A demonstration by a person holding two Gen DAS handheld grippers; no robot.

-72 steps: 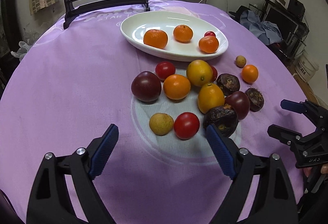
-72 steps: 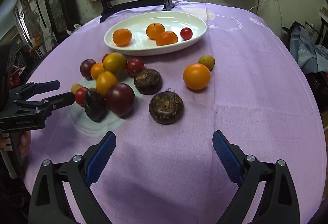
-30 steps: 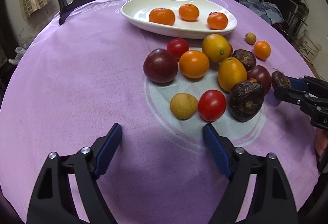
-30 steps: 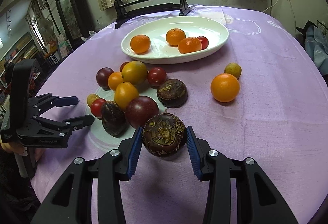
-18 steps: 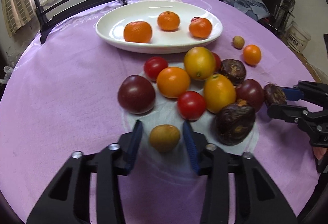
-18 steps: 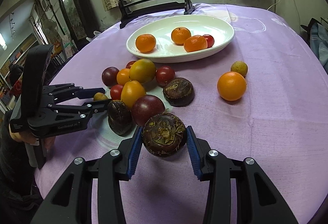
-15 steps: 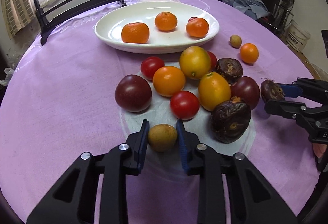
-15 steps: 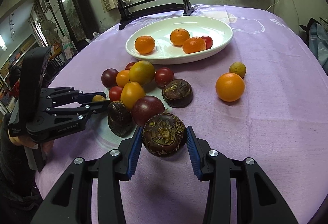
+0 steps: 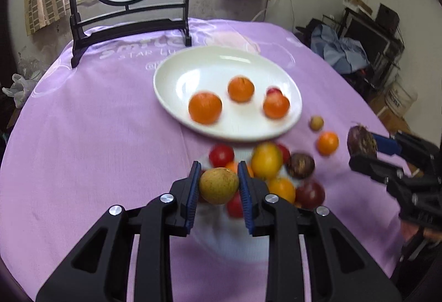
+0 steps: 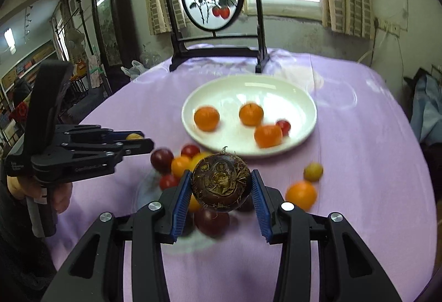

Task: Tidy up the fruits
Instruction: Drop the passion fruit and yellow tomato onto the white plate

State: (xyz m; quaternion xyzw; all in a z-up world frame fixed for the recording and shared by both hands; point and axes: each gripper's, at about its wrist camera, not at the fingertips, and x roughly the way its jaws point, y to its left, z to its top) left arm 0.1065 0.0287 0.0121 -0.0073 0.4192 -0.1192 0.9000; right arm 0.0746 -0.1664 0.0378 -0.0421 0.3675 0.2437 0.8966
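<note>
Gripping a small yellow-brown fruit (image 9: 219,185) between its blue pads, the left hand-held gripper (image 9: 218,186) hung above the pile of loose fruit (image 9: 265,180) on the purple surface (image 9: 83,136). The right hand-held gripper (image 10: 221,186) was clamped on a dark, rough-skinned fruit (image 10: 221,182), also clear of the surface.

The white plate (image 9: 176,81) lay ahead of both hand-held grippers, beyond the pile and farther from the person. It was oval, and in the left wrist view its long axis ran from near right to far left. Neither hand looked clearly nearer; the right one's fruit sat off the plate's near right end, so I judged it would enter from that side, the left from the near rim.

On the plate I counted four pieces: three oranges, among them one at the left (image 9: 205,107), and one small red fruit (image 10: 283,127). Off to the right of the pile lay one orange (image 10: 301,195) and one small yellowish fruit (image 10: 313,171). The pile itself was blurred and partly hidden behind the fingers; I could not count it exactly, only see red, yellow, orange and dark purple pieces.
</note>
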